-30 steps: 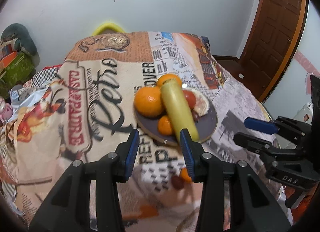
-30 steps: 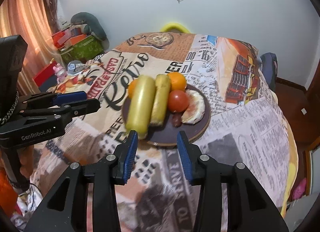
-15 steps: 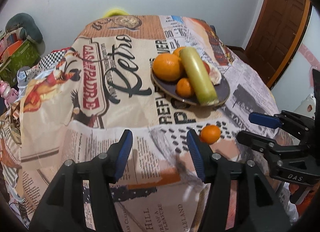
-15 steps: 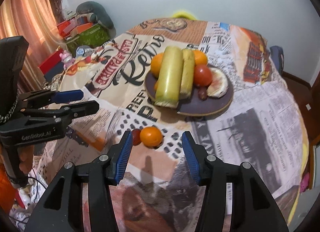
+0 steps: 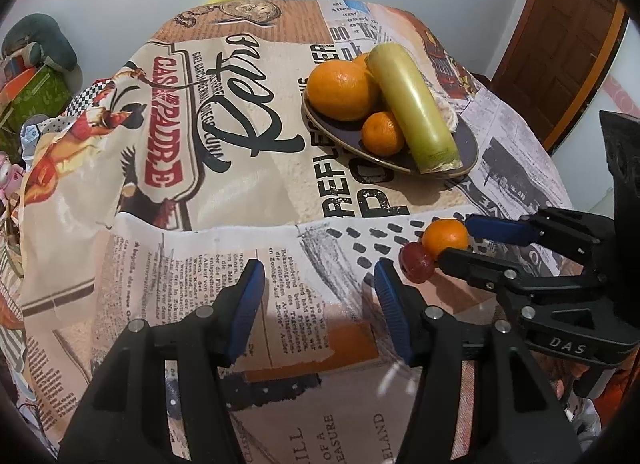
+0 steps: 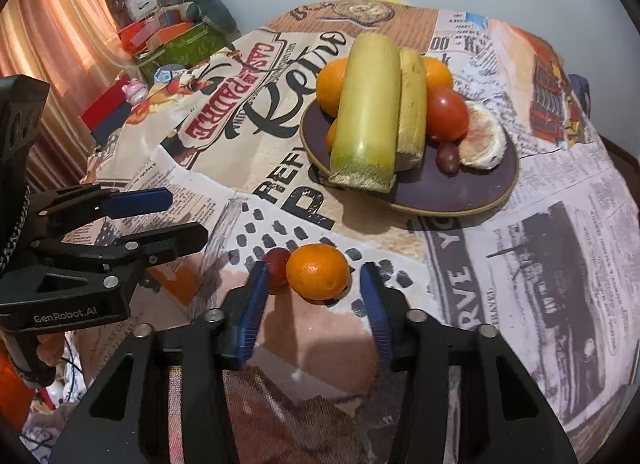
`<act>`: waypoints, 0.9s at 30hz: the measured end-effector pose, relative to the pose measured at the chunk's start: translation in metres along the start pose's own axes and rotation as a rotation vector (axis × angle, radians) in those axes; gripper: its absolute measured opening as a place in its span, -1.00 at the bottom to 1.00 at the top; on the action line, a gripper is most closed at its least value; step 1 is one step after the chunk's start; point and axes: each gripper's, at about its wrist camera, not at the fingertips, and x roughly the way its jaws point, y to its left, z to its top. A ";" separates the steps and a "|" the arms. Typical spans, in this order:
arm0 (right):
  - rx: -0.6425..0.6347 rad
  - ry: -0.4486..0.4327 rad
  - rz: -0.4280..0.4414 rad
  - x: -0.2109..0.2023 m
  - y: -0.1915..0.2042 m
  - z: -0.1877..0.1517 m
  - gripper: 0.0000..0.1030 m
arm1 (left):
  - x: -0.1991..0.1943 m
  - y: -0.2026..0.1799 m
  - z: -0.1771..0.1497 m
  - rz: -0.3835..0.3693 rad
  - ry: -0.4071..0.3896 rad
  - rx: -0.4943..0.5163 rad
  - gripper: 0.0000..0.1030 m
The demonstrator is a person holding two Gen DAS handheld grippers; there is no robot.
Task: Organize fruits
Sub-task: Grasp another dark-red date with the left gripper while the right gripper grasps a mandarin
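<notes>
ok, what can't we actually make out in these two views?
- Small red fruit: right wrist view, partly behind the right gripper's finger and the loose orange; type unclear.
- Tomato: left wrist view, hidden behind the long green fruit.
- Whether the open fingers touch the loose orange: unclear in both views.
- Wall item: cropped by the top edge.

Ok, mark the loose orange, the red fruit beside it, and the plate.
Loose orange [image 6: 317,272], right wrist view, centre of its peel.
Red fruit [image 6: 279,264], right wrist view, its visible left half.
Plate [image 6: 472,183], right wrist view, bare dark surface near the front rim.
</notes>
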 end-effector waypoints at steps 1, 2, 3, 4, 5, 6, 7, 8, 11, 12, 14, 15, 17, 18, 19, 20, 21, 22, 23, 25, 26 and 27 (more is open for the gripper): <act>-0.003 -0.004 -0.007 0.000 0.000 0.000 -0.35 | 0.001 0.000 0.000 -0.003 0.003 -0.002 0.10; -0.006 -0.008 -0.010 0.000 0.000 0.000 -0.40 | 0.002 0.000 0.000 -0.008 0.006 -0.005 0.10; -0.007 -0.010 -0.007 -0.001 -0.001 0.000 -0.41 | 0.004 -0.001 0.001 -0.013 0.009 -0.005 0.10; -0.005 -0.010 -0.001 -0.001 -0.002 0.000 -0.42 | 0.004 -0.001 0.001 -0.017 0.012 -0.004 0.10; -0.002 -0.010 0.004 -0.002 -0.003 0.000 -0.42 | 0.005 -0.002 0.001 -0.020 0.015 -0.002 0.10; 0.002 -0.011 0.009 -0.003 -0.004 0.000 -0.43 | 0.007 -0.004 0.001 -0.023 0.018 0.000 0.10; 0.004 -0.014 0.009 -0.004 -0.005 -0.001 -0.43 | 0.007 -0.005 0.001 -0.027 0.021 0.001 0.10; 0.005 -0.018 0.006 -0.006 -0.006 -0.001 -0.43 | 0.008 -0.007 0.001 -0.032 0.024 0.002 0.10; 0.010 -0.036 -0.007 -0.015 -0.009 -0.003 -0.43 | 0.009 -0.013 0.003 -0.045 0.023 0.006 0.10; 0.013 -0.042 -0.012 -0.018 -0.010 -0.004 -0.43 | 0.009 -0.016 0.004 -0.055 0.022 0.007 0.10; 0.016 -0.051 -0.026 -0.024 -0.014 -0.006 -0.43 | 0.010 -0.022 0.005 -0.074 0.022 0.009 0.10; 0.019 -0.056 -0.033 -0.028 -0.016 -0.007 -0.43 | 0.010 -0.025 0.006 -0.079 0.021 0.012 0.10; 0.029 -0.065 -0.043 -0.033 -0.021 -0.009 -0.43 | 0.012 -0.033 0.006 -0.091 0.020 0.022 0.10; 0.035 -0.069 -0.047 -0.037 -0.024 -0.010 -0.43 | 0.013 -0.036 0.006 -0.095 0.020 0.027 0.10; 0.043 -0.074 -0.050 -0.039 -0.026 -0.011 -0.43 | 0.014 -0.040 0.006 -0.100 0.023 0.033 0.09; 0.051 -0.078 -0.054 -0.042 -0.029 -0.013 -0.43 | 0.017 -0.045 0.005 -0.107 0.027 0.040 0.08; 0.059 -0.081 -0.057 -0.045 -0.032 -0.014 -0.43 | 0.018 -0.047 0.005 -0.109 0.030 0.045 0.02; 0.067 -0.084 -0.060 -0.046 -0.035 -0.015 -0.43 | 0.020 -0.051 0.004 -0.111 0.036 0.054 -0.05; 0.076 -0.087 -0.062 -0.048 -0.037 -0.016 -0.43 | 0.022 -0.054 0.003 -0.113 0.042 0.064 -0.08; 0.089 -0.090 -0.063 -0.050 -0.042 -0.019 -0.43 | 0.027 -0.058 0.001 -0.110 0.053 0.073 -0.27; 0.093 -0.091 -0.064 -0.051 -0.043 -0.019 -0.43 | 0.030 -0.059 0.000 -0.105 0.060 0.075 -0.34; 0.095 -0.091 -0.064 -0.052 -0.044 -0.020 -0.43 | 0.031 -0.059 0.000 -0.096 0.060 0.073 -0.42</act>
